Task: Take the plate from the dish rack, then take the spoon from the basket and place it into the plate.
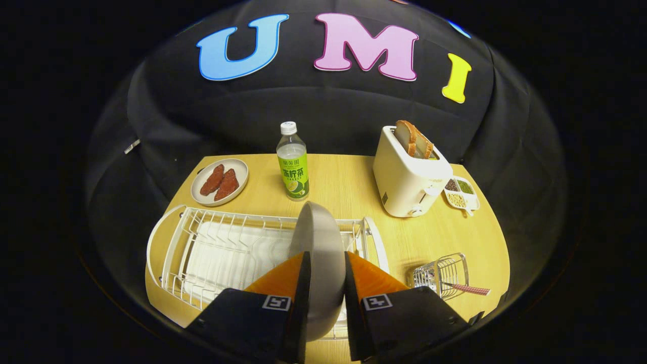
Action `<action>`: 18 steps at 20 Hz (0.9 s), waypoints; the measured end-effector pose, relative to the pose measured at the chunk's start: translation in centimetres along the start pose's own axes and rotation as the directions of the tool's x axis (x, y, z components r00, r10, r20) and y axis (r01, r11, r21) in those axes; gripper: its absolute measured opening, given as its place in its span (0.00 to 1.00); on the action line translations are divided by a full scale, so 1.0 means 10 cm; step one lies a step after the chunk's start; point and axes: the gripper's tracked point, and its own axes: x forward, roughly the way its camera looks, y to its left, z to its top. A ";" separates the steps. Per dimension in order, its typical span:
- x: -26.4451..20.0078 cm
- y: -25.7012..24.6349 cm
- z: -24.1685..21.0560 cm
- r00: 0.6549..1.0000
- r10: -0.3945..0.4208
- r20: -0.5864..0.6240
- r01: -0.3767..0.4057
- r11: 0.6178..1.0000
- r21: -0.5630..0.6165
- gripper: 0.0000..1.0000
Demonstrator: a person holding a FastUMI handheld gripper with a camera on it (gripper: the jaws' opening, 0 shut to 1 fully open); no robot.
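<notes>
The gripper [326, 263] has both fingers clamped on the round grey plate [316, 237], which stands on edge over the white wire dish rack [222, 247] on the wooden table [349, 182]. Right of the rack sits a small wire basket [445, 275] holding the red-checked-handled spoon [470, 289]; beyond the rack stands a green-labelled bottle [292, 162].

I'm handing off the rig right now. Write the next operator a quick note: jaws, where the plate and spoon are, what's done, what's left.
Gripper: jaws shut on the grey plate, held on edge between them above the white dish rack.
Spoon: in the wire basket, beside the rack's end, handle sticking out.
Done: plate gripped; whether it is clear of the rack is hard to tell.
Left: set the plate flat on the table, fetch the spoon from the basket, put it in the plate.
</notes>
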 end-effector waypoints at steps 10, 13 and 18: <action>-0.07 -0.20 0.39 0.983 -0.169 0.064 0.180 0.956 -0.230 0.20; -0.16 -0.27 0.66 0.961 -0.233 0.150 0.268 0.918 -0.291 0.20; -0.40 -0.24 0.81 0.981 -0.103 0.162 0.138 0.965 -0.225 0.20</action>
